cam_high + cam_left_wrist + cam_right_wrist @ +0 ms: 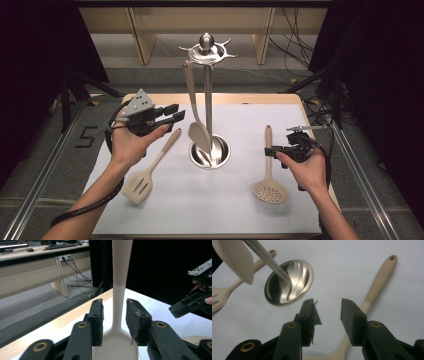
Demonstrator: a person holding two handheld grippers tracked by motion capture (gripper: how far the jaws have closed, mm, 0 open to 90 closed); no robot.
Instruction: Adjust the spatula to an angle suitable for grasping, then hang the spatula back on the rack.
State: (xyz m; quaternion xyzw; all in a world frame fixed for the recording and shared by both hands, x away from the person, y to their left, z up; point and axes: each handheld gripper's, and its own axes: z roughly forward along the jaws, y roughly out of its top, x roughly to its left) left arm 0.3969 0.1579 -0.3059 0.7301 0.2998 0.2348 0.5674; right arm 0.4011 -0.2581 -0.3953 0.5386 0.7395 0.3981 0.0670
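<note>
A cream spatula [195, 107] hangs from a hook on the metal stand [207, 100], which rises from a round steel base in the middle of the table [200, 210]. The spatula has a long slim handle that widens into a flat, solid blade, smooth and matte, the blade hanging just above the base and close beside the stand's pole.

The left gripper [167, 116] is held level to the left of the stand, its jaws pointing at the spatula. In the left gripper view the spatula's neck [117, 315] runs up between the two pads, with a gap on each side: the jaws stand apart and do not press on it.

The right gripper [270, 151] is to the right of the stand, low over the table, with its jaws apart and nothing between them. Beneath it lies a cream skimmer [270, 187], its handle pointing away from the person and its round perforated head near the front edge. A slotted turner [142, 182] of the same cream colour lies to the left of the stand's base, slanted, its handle end toward the base.
</note>
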